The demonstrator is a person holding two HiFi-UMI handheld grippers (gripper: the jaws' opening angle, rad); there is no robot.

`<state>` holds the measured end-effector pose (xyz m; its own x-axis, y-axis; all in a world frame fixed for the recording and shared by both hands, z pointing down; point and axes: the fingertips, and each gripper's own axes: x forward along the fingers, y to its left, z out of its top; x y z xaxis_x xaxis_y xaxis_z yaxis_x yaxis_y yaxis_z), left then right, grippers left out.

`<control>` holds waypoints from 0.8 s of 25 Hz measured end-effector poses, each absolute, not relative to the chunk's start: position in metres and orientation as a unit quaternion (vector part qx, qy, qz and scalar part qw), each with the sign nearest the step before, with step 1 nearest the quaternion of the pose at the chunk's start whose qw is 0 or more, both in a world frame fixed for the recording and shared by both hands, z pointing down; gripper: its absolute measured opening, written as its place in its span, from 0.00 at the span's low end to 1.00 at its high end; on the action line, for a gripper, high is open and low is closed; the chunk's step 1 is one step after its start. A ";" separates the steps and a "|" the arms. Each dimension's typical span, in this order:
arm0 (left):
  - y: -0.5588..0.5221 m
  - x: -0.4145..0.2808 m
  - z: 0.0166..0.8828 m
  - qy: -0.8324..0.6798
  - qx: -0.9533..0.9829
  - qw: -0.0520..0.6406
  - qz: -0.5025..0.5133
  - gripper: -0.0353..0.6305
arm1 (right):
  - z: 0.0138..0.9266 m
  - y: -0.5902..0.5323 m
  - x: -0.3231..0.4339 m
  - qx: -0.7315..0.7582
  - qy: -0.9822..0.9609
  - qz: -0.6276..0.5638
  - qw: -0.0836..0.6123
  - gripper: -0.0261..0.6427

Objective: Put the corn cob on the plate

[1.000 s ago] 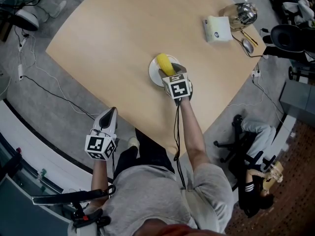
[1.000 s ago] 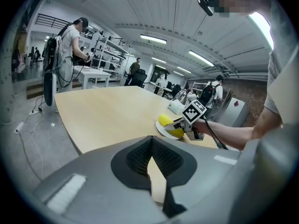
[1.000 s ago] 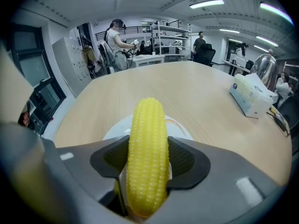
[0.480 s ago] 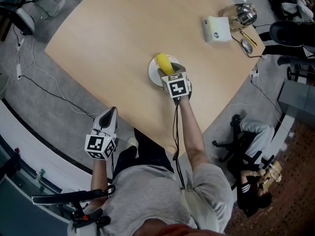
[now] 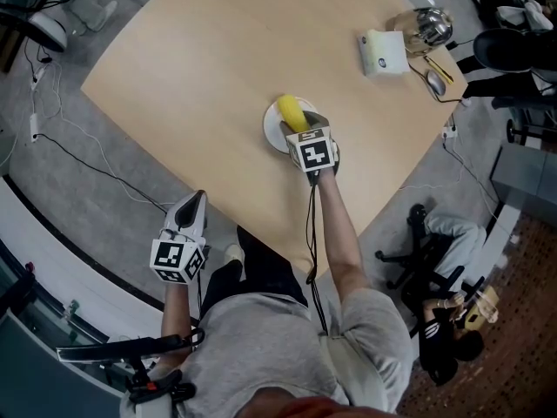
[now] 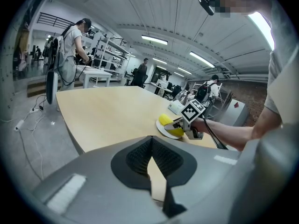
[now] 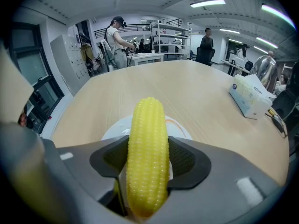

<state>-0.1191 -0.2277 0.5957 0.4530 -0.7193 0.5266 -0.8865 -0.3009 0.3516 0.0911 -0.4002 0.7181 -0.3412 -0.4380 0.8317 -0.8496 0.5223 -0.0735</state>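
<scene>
A yellow corn cob (image 7: 147, 153) is clamped lengthwise between the jaws of my right gripper (image 7: 148, 169), which is shut on it. The cob (image 5: 290, 113) sits over the small white plate (image 5: 272, 129) in the middle of the round wooden table (image 5: 218, 77); I cannot tell whether it touches the plate (image 7: 180, 129). My left gripper (image 5: 186, 225) hangs off the table's near left edge, over the floor, its jaws shut with nothing between them. From the left gripper view (image 6: 152, 160) the cob (image 6: 169, 123) and plate (image 6: 163, 130) show at the right.
A white tissue box (image 5: 385, 50), a glass pot with metal lid (image 5: 424, 26) and a spoon (image 5: 438, 83) sit at the table's far right edge. Office chairs (image 5: 513, 64) stand to the right. Cables (image 5: 87, 155) lie on the grey floor at left.
</scene>
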 end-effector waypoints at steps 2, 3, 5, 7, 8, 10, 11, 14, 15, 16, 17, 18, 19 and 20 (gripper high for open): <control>-0.227 -0.119 0.595 -0.505 0.795 0.307 0.136 0.08 | 0.720 -0.401 0.092 0.416 -0.776 0.261 0.397 0.43; -0.226 -0.119 0.596 -0.505 0.795 0.307 0.136 0.08 | 0.721 -0.401 0.092 0.416 -0.775 0.262 0.396 0.43; -0.224 -0.121 0.596 -0.507 0.794 0.308 0.136 0.08 | 0.720 -0.401 0.092 0.416 -0.776 0.263 0.394 0.43; -0.223 -0.123 0.596 -0.509 0.792 0.308 0.136 0.08 | 0.717 -0.402 0.091 0.417 -0.780 0.265 0.384 0.43; -0.223 -0.124 0.596 -0.510 0.792 0.307 0.136 0.08 | 0.715 -0.403 0.091 0.418 -0.781 0.266 0.380 0.44; -0.223 -0.124 0.593 -0.511 0.793 0.304 0.132 0.08 | 0.712 -0.404 0.091 0.420 -0.783 0.263 0.377 0.44; -0.223 -0.123 0.592 -0.512 0.793 0.303 0.131 0.08 | 0.711 -0.404 0.091 0.421 -0.783 0.262 0.376 0.44; -0.222 -0.122 0.588 -0.510 0.796 0.299 0.128 0.08 | 0.707 -0.403 0.092 0.425 -0.782 0.258 0.375 0.45; -0.221 -0.122 0.588 -0.510 0.797 0.299 0.128 0.08 | 0.705 -0.402 0.092 0.426 -0.783 0.257 0.374 0.45; -0.219 -0.123 0.587 -0.510 0.797 0.298 0.127 0.08 | 0.703 -0.401 0.092 0.427 -0.784 0.256 0.372 0.45; -0.218 -0.124 0.586 -0.510 0.797 0.297 0.127 0.08 | 0.701 -0.400 0.091 0.427 -0.785 0.256 0.369 0.45; -0.217 -0.124 0.585 -0.510 0.798 0.296 0.127 0.08 | 0.698 -0.399 0.091 0.428 -0.786 0.255 0.366 0.45; -0.216 -0.124 0.583 -0.509 0.799 0.295 0.126 0.08 | 0.696 -0.398 0.091 0.428 -0.787 0.255 0.364 0.45; -0.216 -0.124 0.581 -0.509 0.800 0.293 0.125 0.08 | 0.693 -0.397 0.091 0.430 -0.787 0.254 0.362 0.45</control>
<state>-0.1242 -0.2159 0.5814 0.4512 -0.7405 0.4982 -0.8870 -0.3105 0.3418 0.0910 -0.3971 0.6932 -0.3680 -0.4929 0.7884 -0.8605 0.5019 -0.0878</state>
